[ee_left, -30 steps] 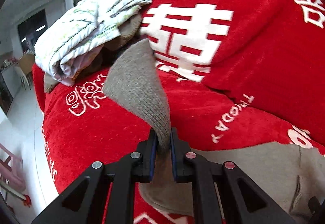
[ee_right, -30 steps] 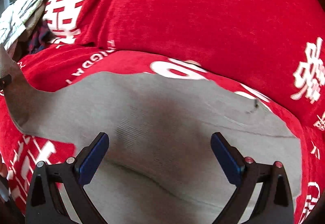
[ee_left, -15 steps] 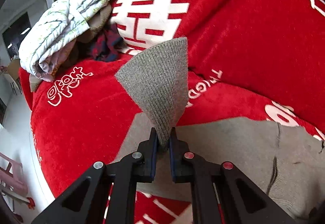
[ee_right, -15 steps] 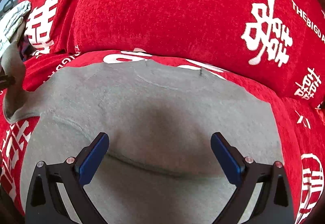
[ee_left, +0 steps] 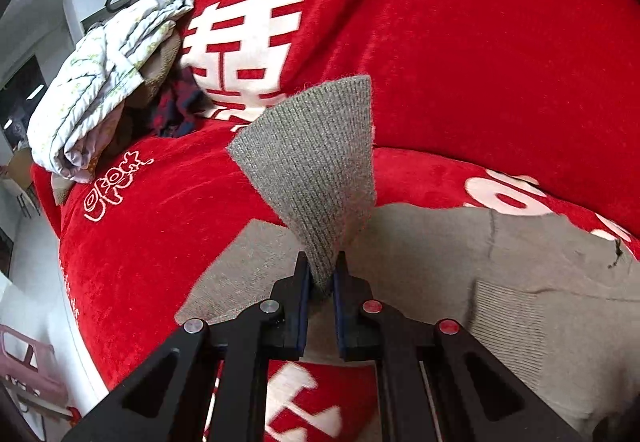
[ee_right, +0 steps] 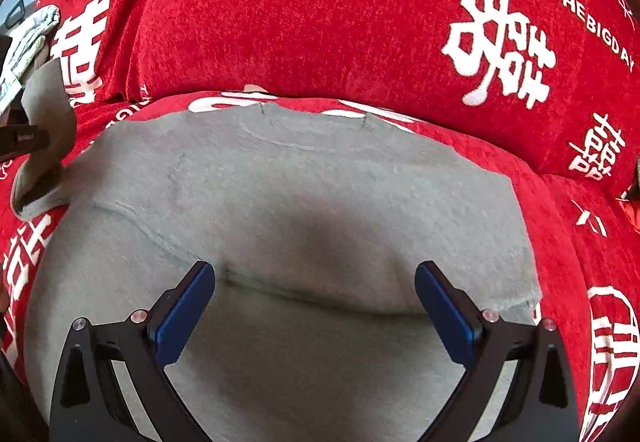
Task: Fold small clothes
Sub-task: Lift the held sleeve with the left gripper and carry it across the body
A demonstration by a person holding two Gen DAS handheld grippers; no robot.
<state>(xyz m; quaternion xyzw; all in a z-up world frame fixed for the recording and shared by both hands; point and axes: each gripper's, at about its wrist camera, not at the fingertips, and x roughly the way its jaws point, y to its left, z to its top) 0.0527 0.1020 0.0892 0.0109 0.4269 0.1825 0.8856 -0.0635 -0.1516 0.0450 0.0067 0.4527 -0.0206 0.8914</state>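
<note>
A small grey knit sweater (ee_right: 312, 201) lies flat on a red sofa seat, its neckline toward the backrest. My left gripper (ee_left: 320, 278) is shut on the ribbed cuff of the sweater's sleeve (ee_left: 316, 161) and holds it up above the seat. The lifted sleeve (ee_right: 48, 129) also shows at the left edge of the right wrist view. My right gripper (ee_right: 314, 298) is open and empty, hovering low over the middle of the sweater's body.
The sofa cover (ee_right: 320, 9) is red with white lettering. A pile of other clothes, topped by a white patterned piece (ee_left: 104, 81), sits at the sofa's left end. The seat's left edge (ee_left: 76, 306) drops to a white floor.
My left gripper has carried the sleeve cuff to the right, toward the sweater's body. My right gripper has drawn back and shifted right, so more of the sweater and neckline shows.
</note>
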